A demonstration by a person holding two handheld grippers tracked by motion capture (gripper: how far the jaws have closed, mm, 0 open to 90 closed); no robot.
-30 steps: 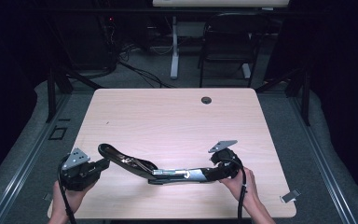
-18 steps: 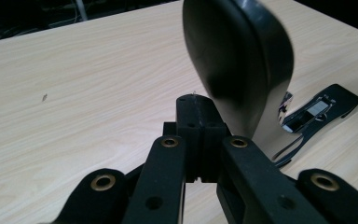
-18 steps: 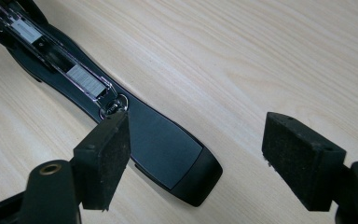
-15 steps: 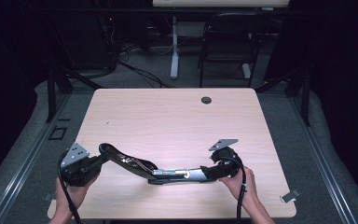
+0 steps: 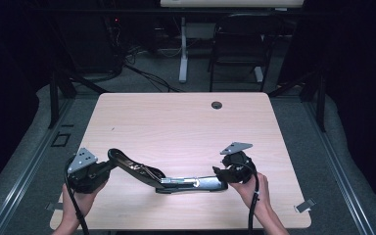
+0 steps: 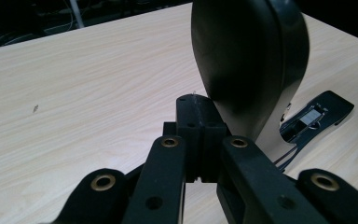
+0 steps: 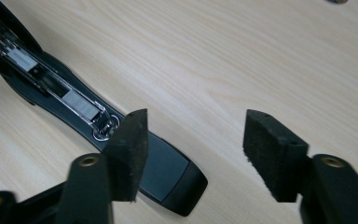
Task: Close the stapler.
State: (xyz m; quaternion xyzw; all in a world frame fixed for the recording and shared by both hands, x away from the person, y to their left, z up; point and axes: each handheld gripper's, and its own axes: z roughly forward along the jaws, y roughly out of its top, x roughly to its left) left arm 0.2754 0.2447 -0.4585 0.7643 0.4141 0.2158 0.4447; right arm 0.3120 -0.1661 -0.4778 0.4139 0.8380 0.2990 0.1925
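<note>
An opened black stapler (image 5: pixel 171 178) lies on the counter (image 5: pixel 186 127) between both tongs. Left tongs (image 5: pixel 103 170), held low, clamp its raised top arm. Right tongs (image 5: pixel 219 174), jaws apart and just closing, straddle its base end.

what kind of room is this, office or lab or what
Probably a lab or recording workspace in an office-like room: a bare wooden table with a cable hole, loose cables on grey carpet, a chair behind, and dark curtains around it.
</note>
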